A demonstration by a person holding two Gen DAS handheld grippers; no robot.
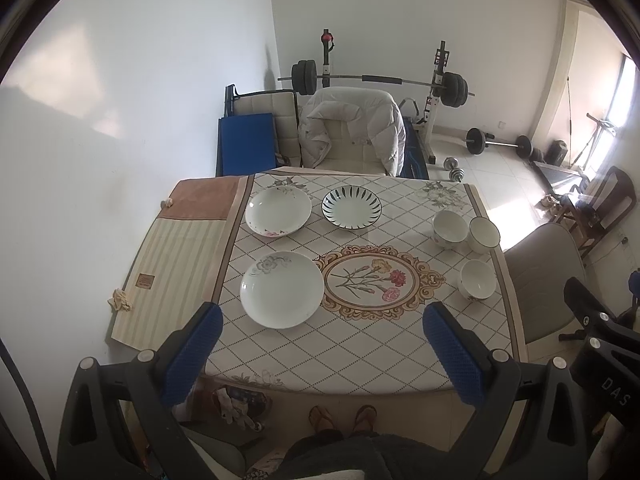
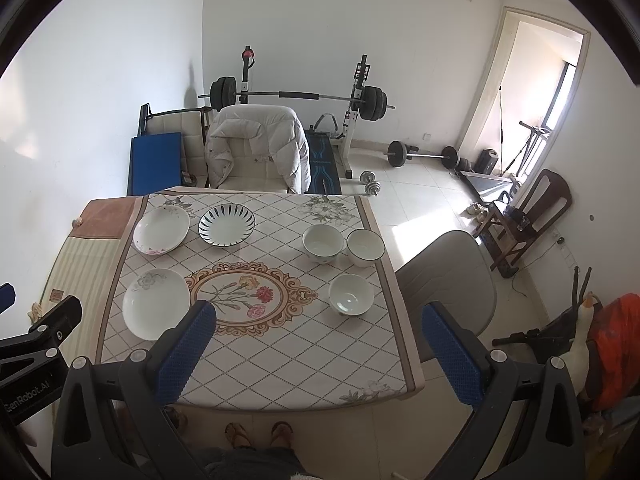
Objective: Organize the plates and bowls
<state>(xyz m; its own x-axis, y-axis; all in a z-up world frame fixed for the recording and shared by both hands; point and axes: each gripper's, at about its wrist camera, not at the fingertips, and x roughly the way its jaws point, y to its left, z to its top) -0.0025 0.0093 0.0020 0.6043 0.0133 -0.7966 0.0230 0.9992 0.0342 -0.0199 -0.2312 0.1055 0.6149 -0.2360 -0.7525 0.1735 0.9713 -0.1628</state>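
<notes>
Both tongs, left (image 1: 322, 322) and right (image 2: 318, 322), hang wide open and empty above the desk (image 2: 280, 360) carrying three plates and three bowls

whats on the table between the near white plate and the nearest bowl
No dish: only the printed flower medallion on the tablecloth separates the near white plate from the nearest bowl, clearest in the right wrist view.

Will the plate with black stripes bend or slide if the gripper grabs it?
The striped plate looks like glazed ceramic, so probably stiff, not bendy. Its glossy surface could be slippery, and it may chip if dropped. Its wide, low shape on the tablecloth suggests it won't tip.
</notes>
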